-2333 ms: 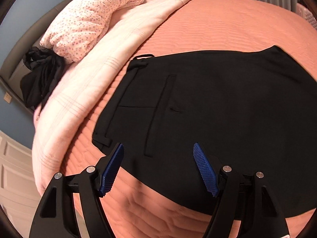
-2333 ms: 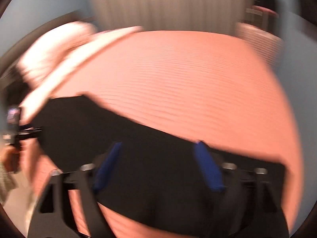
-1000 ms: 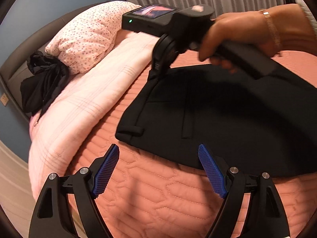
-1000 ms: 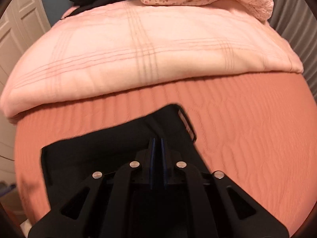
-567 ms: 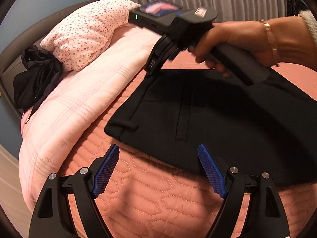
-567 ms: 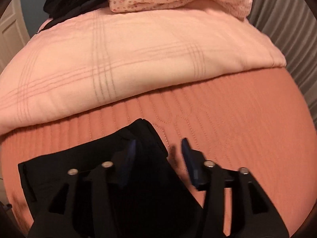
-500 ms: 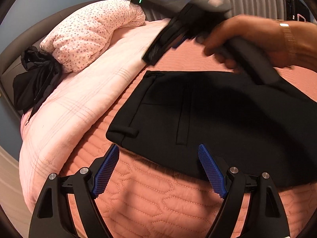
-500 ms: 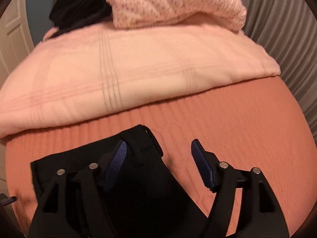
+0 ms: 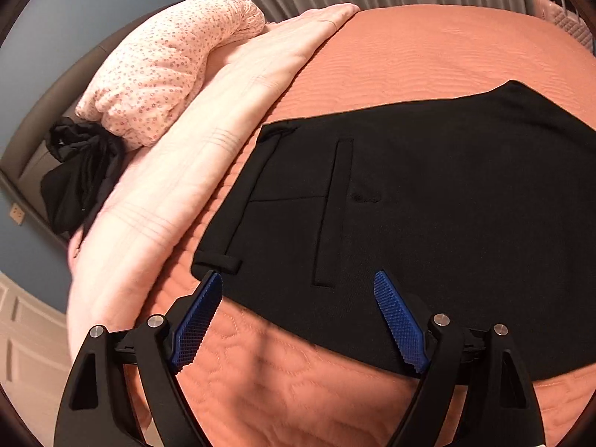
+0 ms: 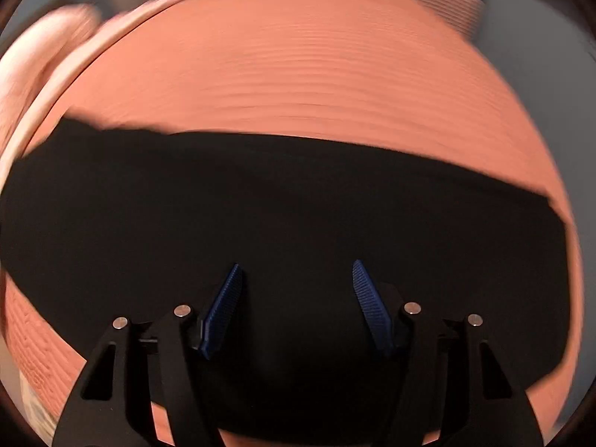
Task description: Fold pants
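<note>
Left wrist view: the pants (image 9: pixel 428 201) lie flat on the bed (image 9: pixel 428 56). Left tool (image 9: pixel 298 313) and right tool (image 10: pixel 296 305) hang open, empty (right view blurred). Risk: pinching one layer only skews the fold.

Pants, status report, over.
Both claws open, left, right, empty. Black pants flat on orange bedspread. Nothing in the way.

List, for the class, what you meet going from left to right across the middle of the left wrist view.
Bundle of black cloth → floral pillow → pale pink folded blanket → black pants lying flat on the orange quilted bedspread.
</note>
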Tool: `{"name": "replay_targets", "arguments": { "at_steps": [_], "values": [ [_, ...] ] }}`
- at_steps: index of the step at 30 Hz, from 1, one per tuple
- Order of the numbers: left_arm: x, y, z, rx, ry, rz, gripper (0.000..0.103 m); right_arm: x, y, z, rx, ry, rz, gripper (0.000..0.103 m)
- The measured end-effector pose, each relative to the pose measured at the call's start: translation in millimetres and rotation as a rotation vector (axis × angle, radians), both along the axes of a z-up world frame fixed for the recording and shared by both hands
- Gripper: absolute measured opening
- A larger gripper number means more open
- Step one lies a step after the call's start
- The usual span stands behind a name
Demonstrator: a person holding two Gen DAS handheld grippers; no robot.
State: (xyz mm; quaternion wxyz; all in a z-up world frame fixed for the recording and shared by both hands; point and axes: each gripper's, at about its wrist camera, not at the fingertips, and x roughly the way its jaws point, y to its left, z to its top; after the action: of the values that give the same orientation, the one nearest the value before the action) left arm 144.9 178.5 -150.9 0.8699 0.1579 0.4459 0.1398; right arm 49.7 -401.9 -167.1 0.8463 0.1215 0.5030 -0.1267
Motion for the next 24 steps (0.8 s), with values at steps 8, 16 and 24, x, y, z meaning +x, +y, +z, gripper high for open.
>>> {"name": "replay_targets", "arguments": {
  "at_steps": [8, 16, 24],
  "values": [
    [3.6, -134.3, 3.4, 0.120, 0.051, -0.075, 0.086, -55.4, -178.0, 1.8, 0.086, -0.147, -0.237, 0.059],
    [5.6, -249.2, -2.4, -0.006, 0.087, -0.151, 0.086, 19.7, -219.7, -13.6, 0.088, -0.156, 0.072, 0.037],
    [-5.0, -278.3, -1.3, -0.029, 0.042, -0.176, 0.086, -116.3, -220.2, -9.7, 0.381, -0.240, -0.142, 0.042]
  ]
}}
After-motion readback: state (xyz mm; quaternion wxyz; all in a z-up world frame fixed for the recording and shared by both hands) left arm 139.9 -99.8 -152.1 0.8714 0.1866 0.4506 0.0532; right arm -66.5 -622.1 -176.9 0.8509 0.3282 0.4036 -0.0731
